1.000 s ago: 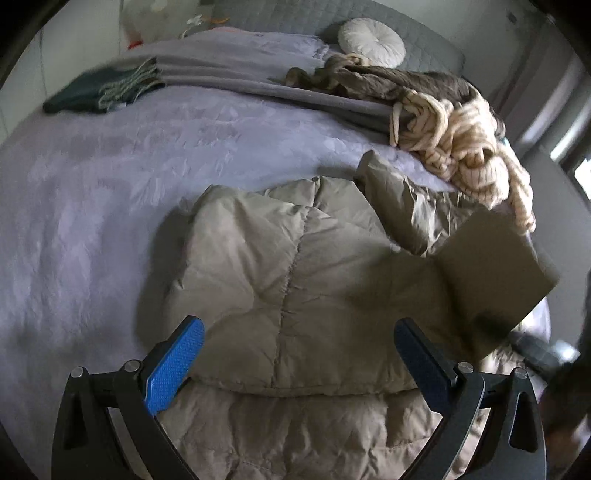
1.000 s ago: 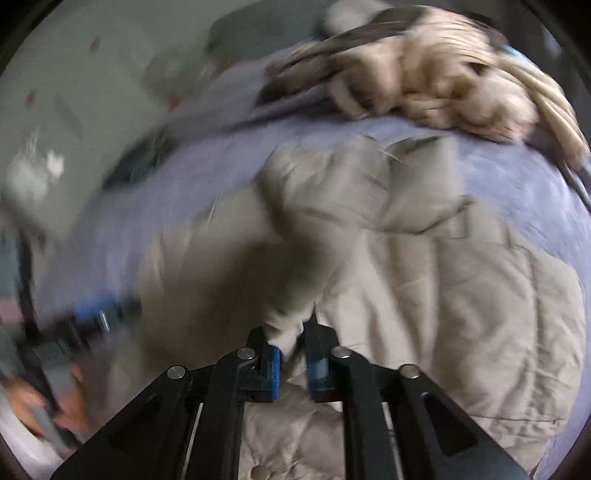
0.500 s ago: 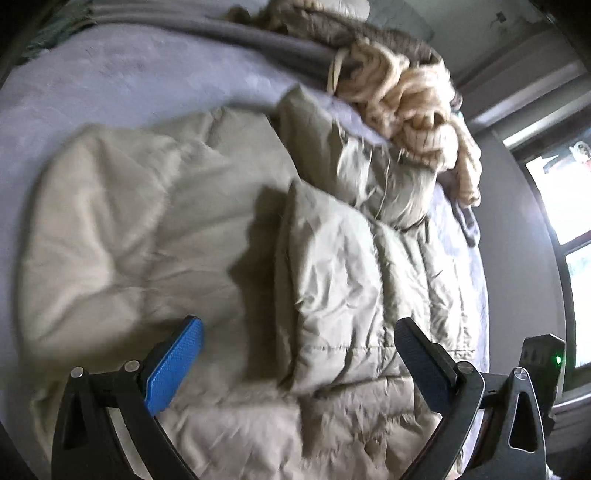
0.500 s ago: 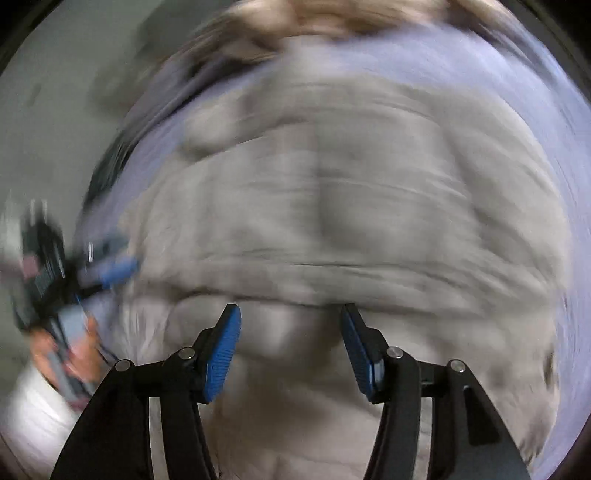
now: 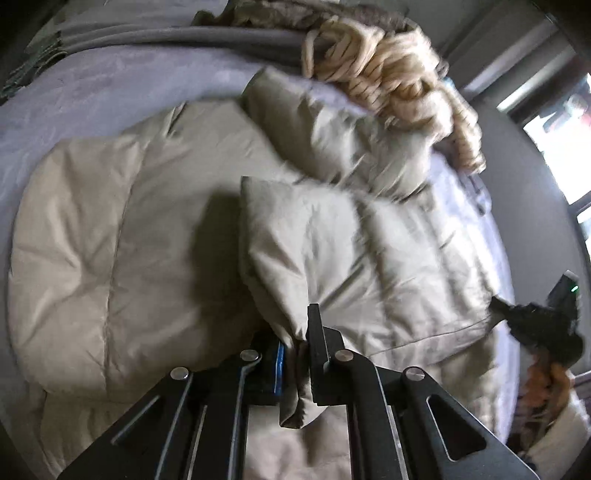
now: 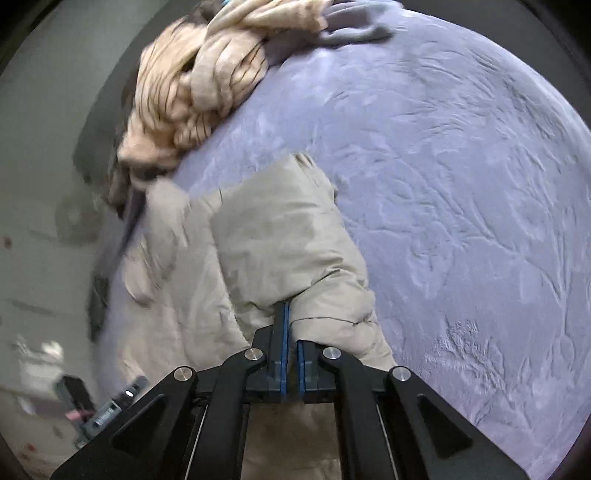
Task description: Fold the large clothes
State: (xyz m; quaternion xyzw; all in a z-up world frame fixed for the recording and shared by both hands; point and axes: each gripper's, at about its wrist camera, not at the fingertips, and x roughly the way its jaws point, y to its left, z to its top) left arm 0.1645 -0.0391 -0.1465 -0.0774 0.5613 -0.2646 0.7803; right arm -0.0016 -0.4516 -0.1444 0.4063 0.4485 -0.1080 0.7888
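Note:
A beige quilted puffer jacket (image 5: 110,236) lies spread on the lavender bedspread (image 5: 110,85), one panel folded over toward the right. My left gripper (image 5: 297,347) is shut on a bunched edge of that folded panel, and fabric hangs down between its fingers. In the right wrist view the same jacket (image 6: 280,240) shows as a folded flap on the bedspread (image 6: 461,184). There my right gripper (image 6: 291,332) is shut on the flap's near edge, its blue pads pinching the cloth. The right gripper (image 5: 535,325) also shows at the right rim of the left wrist view, held by a hand.
A cream chunky-knit blanket (image 5: 399,70) is heaped at the far side of the bed, seen again as the blanket (image 6: 192,88) in the right wrist view. Grey bedding (image 5: 184,33) runs along the headboard side. A bright window (image 5: 561,122) is at the right.
Both grippers went from open to shut on jacket fabric. The left dropped toward the folded panel's edge; the right swung across, rolled, and now looks over the bare bedspread.

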